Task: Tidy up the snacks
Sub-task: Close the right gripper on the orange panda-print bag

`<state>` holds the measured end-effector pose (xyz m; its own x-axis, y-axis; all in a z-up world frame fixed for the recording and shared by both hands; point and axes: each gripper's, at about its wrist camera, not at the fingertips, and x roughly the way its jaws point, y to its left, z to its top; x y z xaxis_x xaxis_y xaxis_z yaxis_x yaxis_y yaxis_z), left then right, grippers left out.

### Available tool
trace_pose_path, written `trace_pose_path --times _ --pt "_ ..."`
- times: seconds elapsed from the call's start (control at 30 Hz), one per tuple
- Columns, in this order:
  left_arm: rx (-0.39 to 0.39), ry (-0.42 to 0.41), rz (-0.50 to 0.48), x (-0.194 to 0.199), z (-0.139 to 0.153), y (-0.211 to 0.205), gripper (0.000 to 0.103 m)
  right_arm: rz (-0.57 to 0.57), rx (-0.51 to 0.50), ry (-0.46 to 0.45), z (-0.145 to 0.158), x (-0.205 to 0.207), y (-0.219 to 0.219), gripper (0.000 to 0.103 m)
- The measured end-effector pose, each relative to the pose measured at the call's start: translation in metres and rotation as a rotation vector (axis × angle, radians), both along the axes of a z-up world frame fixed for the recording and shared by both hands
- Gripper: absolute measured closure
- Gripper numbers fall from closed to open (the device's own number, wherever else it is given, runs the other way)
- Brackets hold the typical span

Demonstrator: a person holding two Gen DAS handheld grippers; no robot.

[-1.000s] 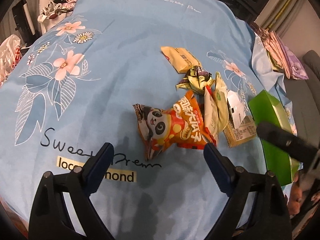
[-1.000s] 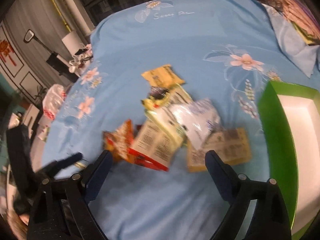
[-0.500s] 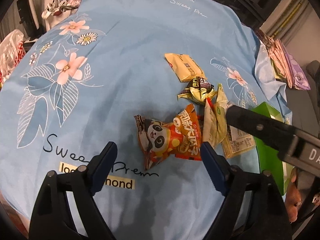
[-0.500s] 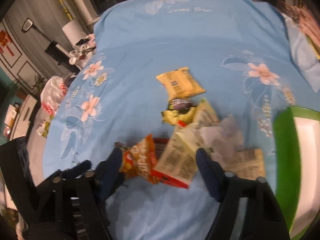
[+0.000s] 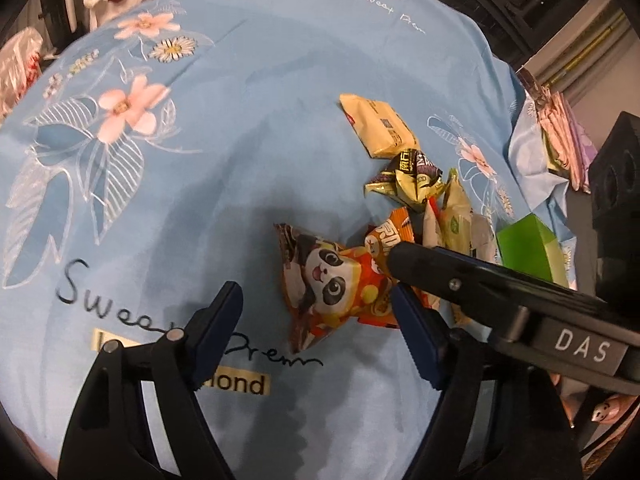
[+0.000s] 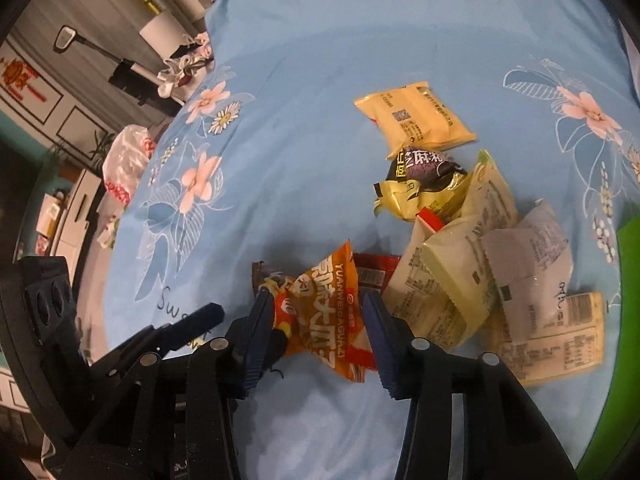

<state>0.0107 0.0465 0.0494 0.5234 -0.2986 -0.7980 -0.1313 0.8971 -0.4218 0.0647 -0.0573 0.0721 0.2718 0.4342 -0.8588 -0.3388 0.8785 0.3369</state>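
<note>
An orange panda snack bag (image 5: 332, 280) lies on the blue bedsheet, at the near end of a pile of snack packets. My left gripper (image 5: 316, 308) is open, hovering just short of the bag. My right gripper (image 6: 316, 320) is open with its jaws on either side of the same orange bag (image 6: 324, 312); one of its fingers (image 5: 460, 272) crosses the left wrist view. Behind lie a yellow packet (image 6: 416, 118), a crumpled yellow-purple packet (image 6: 420, 184) and pale green and white packets (image 6: 480, 264). A green box (image 5: 528, 248) stands at the right.
The blue floral sheet (image 5: 200, 180) covers the whole surface. Folded cloths (image 5: 560, 136) lie at the far right. A white plastic bag (image 6: 124, 164) and room clutter sit beyond the left edge. The green box rim (image 6: 628, 280) borders the pile on the right.
My right gripper has moved left and down onto the orange panda bag, its jaws narrowing around it. My left gripper has crept slightly closer to the bag.
</note>
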Motion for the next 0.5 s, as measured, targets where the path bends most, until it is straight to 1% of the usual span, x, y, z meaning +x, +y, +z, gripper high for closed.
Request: trace_pose_path --times 0.07,0.17,0.27,0.33,0.5 --pt "-0.009 0.005 -0.003 0.001 -0.004 -0.001 0.026 0.001 -0.007 0.009 -0.004 0.002 0.001 0.054" --pt "-0.003 0.002 -0.019 0.004 -0.008 -0.004 0.027 0.003 -0.005 0.025 -0.011 0.004 0.003 0.054" --pt "-0.013 -0.005 -0.032 0.005 -0.011 -0.006 0.035 0.003 -0.001 0.036 -0.016 0.006 0.003 0.054" --pt "-0.024 -0.021 -0.048 0.006 -0.011 -0.008 0.043 0.0 0.0 0.031 -0.017 0.006 0.003 0.054" --pt "-0.014 -0.043 -0.058 0.005 -0.009 -0.012 0.049 -0.007 0.026 0.031 -0.019 0.005 0.0 0.054"
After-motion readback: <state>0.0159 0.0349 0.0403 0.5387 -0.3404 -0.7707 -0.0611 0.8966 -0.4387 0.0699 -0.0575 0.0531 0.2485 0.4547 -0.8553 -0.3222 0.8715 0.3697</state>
